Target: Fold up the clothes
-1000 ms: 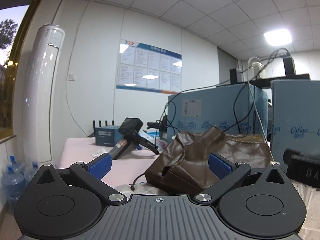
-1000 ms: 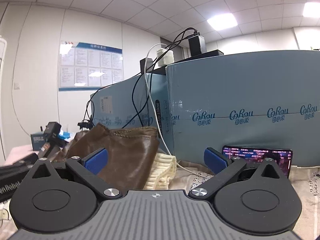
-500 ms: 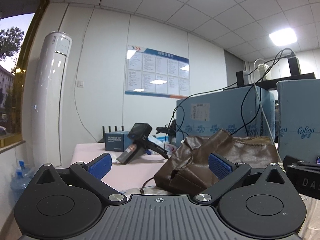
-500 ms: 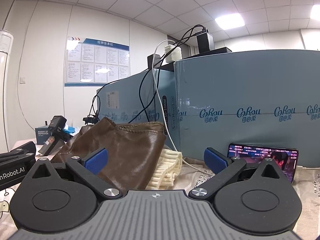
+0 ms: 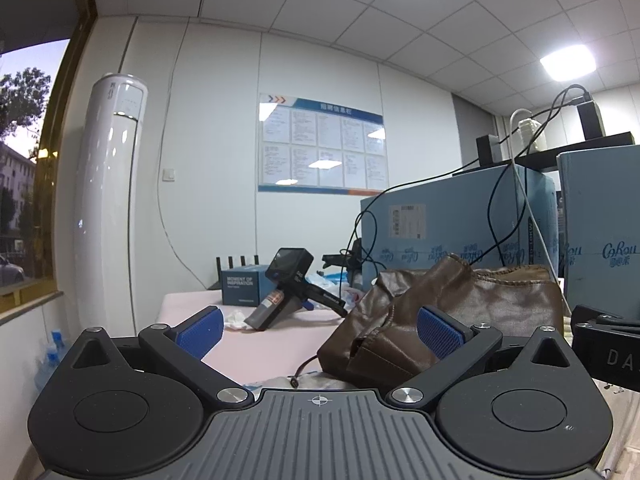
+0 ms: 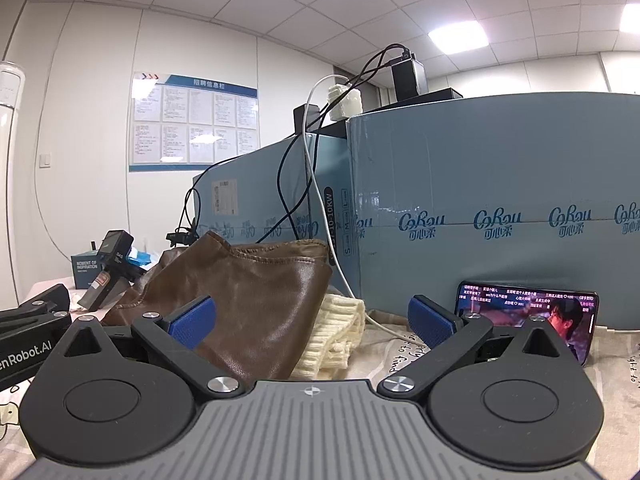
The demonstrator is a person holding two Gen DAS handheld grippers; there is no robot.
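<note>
A brown leather garment (image 5: 472, 304) lies crumpled on the table ahead; it also shows in the right wrist view (image 6: 256, 300). A cream knitted garment (image 6: 340, 336) lies against its right side. My left gripper (image 5: 320, 330) is open and empty, short of the leather garment. My right gripper (image 6: 312, 320) is open and empty, in front of both garments. The other gripper's black body shows at the right edge of the left view (image 5: 604, 352) and at the left edge of the right view (image 6: 28, 328).
Blue cardboard boxes (image 6: 500, 216) stand behind the clothes, with cables (image 6: 316, 184) hanging down. A phone (image 6: 528, 316) with a lit screen leans on a box. A handheld black device (image 5: 288, 284) and a small blue box (image 5: 244, 284) sit on the pink table (image 5: 260, 340). A printed cloth (image 6: 400, 356) covers the near surface.
Both cameras have tilted and drifted slightly, so the garments sit a little lower and further right in view. Both grippers stay open. Nothing was grasped.
</note>
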